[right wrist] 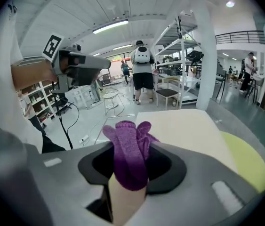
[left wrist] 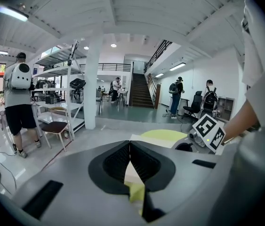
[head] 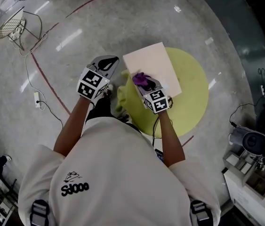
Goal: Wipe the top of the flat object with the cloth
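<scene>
A cream flat board (head: 153, 65) lies on a round yellow-green table (head: 191, 98). My right gripper (head: 146, 84) is shut on a purple cloth (head: 141, 80), which sits over the board's near left corner. In the right gripper view the cloth (right wrist: 130, 154) bunches up out of the jaws, with the board (right wrist: 184, 131) stretching ahead. My left gripper (head: 105, 66) hangs just off the table's left edge, beside the board, jaws shut on nothing. In the left gripper view its jaws (left wrist: 130, 149) meet, and the right gripper's marker cube (left wrist: 209, 132) shows to the right.
A wire chair (head: 14, 25) stands at the far left and a power strip (head: 37, 99) with a cable lies on the floor. Equipment boxes (head: 254, 149) sit at the right. People and metal shelving (right wrist: 179, 55) fill the hall beyond.
</scene>
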{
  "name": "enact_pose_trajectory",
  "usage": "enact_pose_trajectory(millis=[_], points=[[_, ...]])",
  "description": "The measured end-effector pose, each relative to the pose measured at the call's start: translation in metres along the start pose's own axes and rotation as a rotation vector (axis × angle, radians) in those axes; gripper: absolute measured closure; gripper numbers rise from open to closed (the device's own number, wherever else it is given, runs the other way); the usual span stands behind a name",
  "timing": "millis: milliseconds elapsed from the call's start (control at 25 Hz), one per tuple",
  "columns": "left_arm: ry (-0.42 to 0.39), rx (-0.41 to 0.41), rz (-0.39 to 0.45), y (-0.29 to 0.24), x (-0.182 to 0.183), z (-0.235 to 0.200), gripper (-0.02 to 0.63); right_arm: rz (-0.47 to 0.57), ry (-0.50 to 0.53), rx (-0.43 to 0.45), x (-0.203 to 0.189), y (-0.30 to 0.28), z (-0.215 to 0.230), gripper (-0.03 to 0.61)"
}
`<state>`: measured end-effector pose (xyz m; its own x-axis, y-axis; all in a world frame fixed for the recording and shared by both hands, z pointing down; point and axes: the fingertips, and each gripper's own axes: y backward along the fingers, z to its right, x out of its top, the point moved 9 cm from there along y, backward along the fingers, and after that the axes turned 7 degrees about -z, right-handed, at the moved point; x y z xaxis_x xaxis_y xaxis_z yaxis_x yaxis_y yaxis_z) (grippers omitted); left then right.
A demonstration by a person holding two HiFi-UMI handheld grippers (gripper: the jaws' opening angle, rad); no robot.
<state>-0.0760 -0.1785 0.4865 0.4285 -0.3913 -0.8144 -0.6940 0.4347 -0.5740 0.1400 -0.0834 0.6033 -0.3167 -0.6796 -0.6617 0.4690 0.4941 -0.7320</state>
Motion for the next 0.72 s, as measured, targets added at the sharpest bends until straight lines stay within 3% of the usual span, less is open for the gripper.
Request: enact_pose_trajectory(millis=[480, 560, 720], points=[[-0.041, -0.103, -0.034, -0.016, 0.004, 0.008, 0.607, -0.011, -0.248, -0.356, -0.007, 0.044, 0.156, 0.416], [-0.045, -0.109, -0.036, -0.018, 0.005, 0.009, 0.607, -0.018, -0.266, -0.385, -0.011, 0.049, 0.166, 0.416], [-0.042, -0.109, -0.041, -0.019, 0.004, 0.007, 0.607, -0.024, -0.252, -0.363, -0.016, 0.051, 0.151, 0.416]])
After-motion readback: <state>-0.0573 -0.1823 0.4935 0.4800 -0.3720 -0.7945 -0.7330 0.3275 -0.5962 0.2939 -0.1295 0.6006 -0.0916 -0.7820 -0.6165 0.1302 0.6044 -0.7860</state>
